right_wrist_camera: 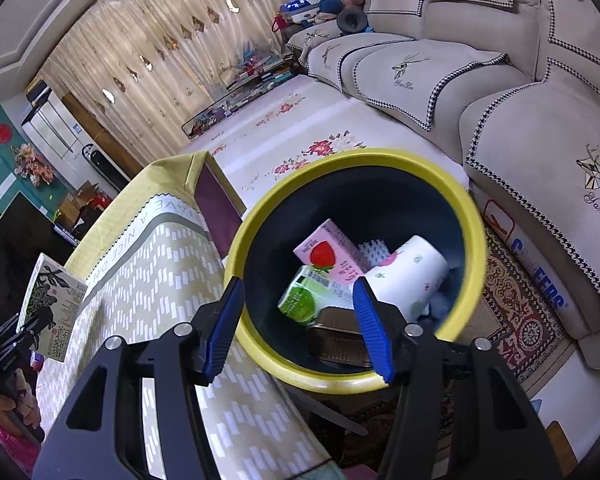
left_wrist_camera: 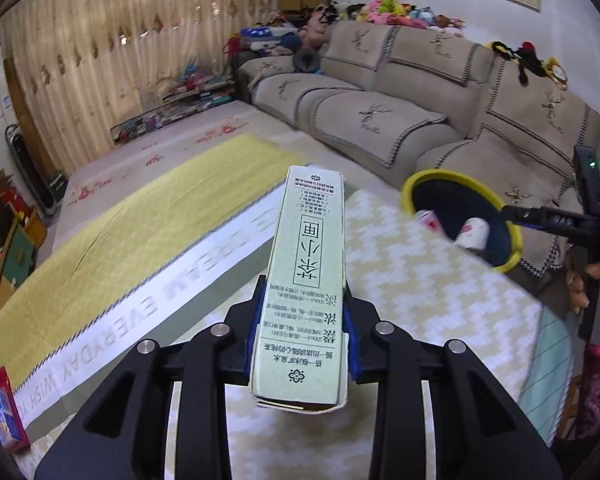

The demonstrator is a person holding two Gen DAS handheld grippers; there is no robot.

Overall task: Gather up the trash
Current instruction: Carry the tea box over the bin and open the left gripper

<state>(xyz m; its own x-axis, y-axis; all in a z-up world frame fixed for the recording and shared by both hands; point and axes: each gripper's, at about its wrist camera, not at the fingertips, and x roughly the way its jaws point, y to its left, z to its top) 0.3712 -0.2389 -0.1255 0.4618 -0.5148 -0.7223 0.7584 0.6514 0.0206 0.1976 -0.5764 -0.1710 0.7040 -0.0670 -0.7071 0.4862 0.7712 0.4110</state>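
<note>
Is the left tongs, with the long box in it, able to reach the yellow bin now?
Probably yes. The left tongs grip the box, and the bin hangs open to their right with nothing between.

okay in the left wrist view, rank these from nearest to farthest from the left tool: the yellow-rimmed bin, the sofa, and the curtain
1. Yellow-rimmed bin: ahead and right of the left tool, past the table edge.
2. Sofa: behind the bin, along the right.
3. Curtain: far wall, upper left.
</note>
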